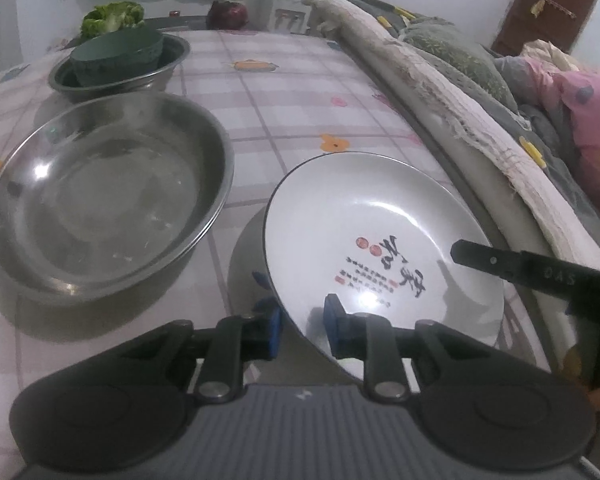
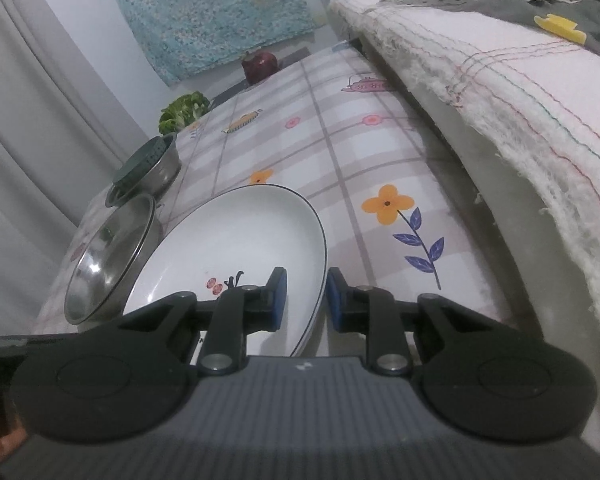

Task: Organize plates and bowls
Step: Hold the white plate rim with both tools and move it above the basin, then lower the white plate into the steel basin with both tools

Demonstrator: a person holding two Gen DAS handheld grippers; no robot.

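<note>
A white plate (image 1: 380,240) with black calligraphy and red seals is tilted up above the table. My left gripper (image 1: 302,330) straddles its near rim with blue pads on both sides, closed on it. My right gripper (image 2: 305,300) straddles the plate's (image 2: 236,248) right rim, with a small gap at the outer pad. The right gripper's finger (image 1: 500,262) reaches over the plate in the left wrist view. A large steel bowl (image 1: 104,196) sits left of the plate. Behind it, a second steel bowl (image 1: 168,62) holds a dark green strainer (image 1: 116,54).
The table wears a checked flower-print cloth (image 1: 300,100). A sofa edge with a white quilted cover (image 1: 440,92) runs along the right side. Lettuce (image 1: 112,16) and a red cabbage (image 1: 228,14) lie at the far end. A curtain (image 2: 40,100) hangs left.
</note>
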